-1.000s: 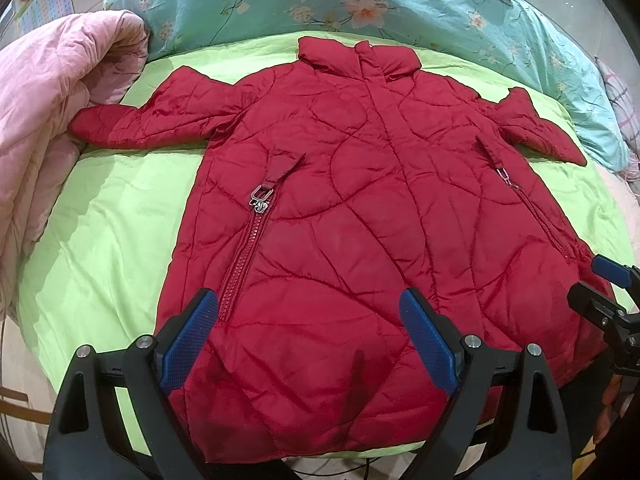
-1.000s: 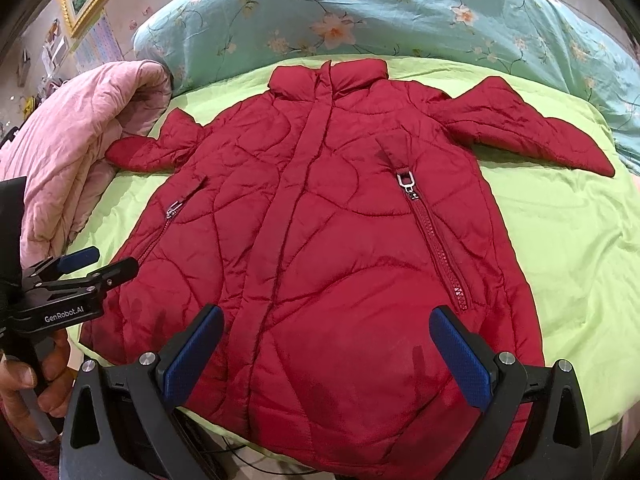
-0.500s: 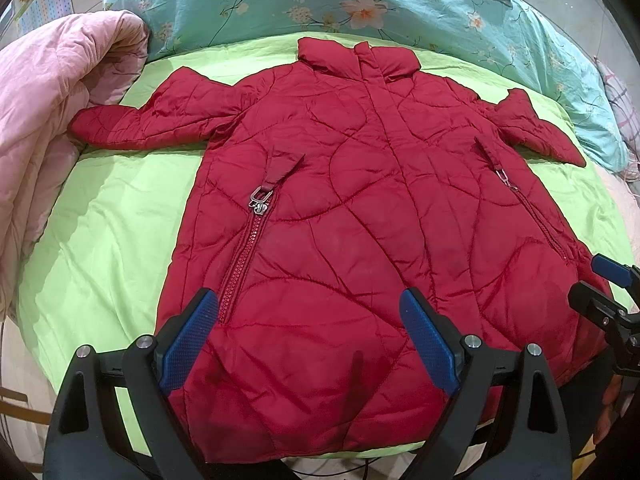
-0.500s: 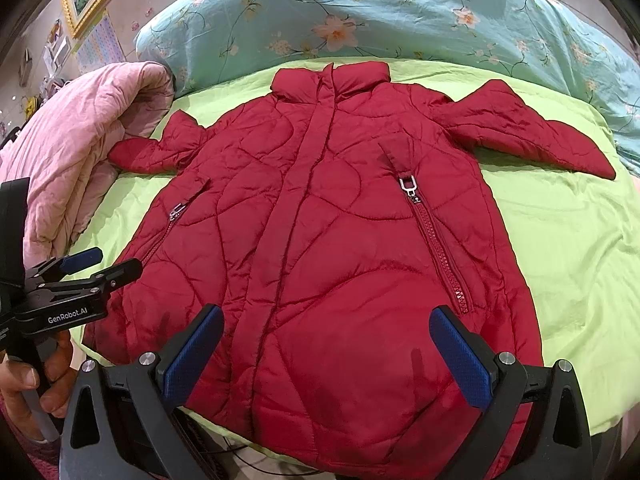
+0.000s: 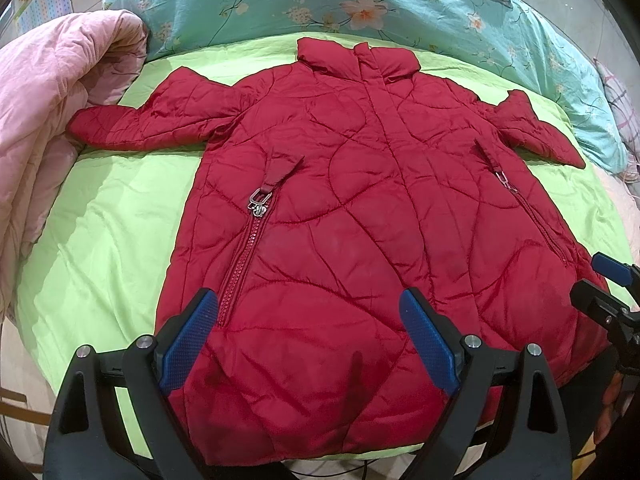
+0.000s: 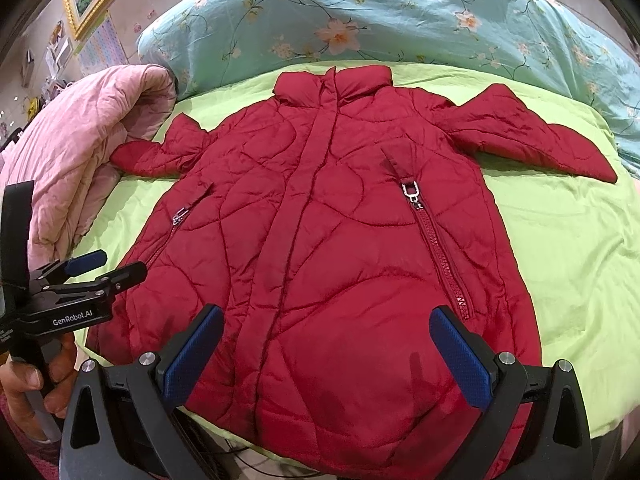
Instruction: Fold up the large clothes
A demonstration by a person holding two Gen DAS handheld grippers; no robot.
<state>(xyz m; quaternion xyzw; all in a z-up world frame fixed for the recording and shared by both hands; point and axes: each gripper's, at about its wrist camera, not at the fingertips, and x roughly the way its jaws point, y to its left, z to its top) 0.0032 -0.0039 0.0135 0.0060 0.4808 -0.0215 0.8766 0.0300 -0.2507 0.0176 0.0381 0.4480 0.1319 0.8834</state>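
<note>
At the far left a bunched pink quilt point(image 5: 44, 120) lies along the edge of the bed, just beside the cuff of one sleeve point(image 5: 148, 120) of the red coat point(image 5: 360, 240). The coat, a quilted padded one, is spread flat, front up, on a lime-green sheet point(image 5: 104, 240), its collar point(image 5: 356, 56) toward the far end and its hem hanging slightly over the near edge of the bed. A closed flap runs down its middle, and a pocket zip point(image 5: 258, 208) with a metal pull sits on each side of the front. The left tool point(image 5: 308, 340) hovers over the hem on the left half of the coat, its blue-padded fingers point(image 5: 188, 340) spread wide apart with nothing between them. Further right, the right tool point(image 6: 328, 356) hangs over the hem on the other half, likewise wide open and holding nothing; in its view the left tool shows side-on at the left edge, held by a hand point(image 6: 24, 384). The other sleeve point(image 6: 528, 136) lies stretched out to the right across the sheet. Behind the collar, a turquoise flowered blanket point(image 5: 400, 4) runs across the head of the bed.
</note>
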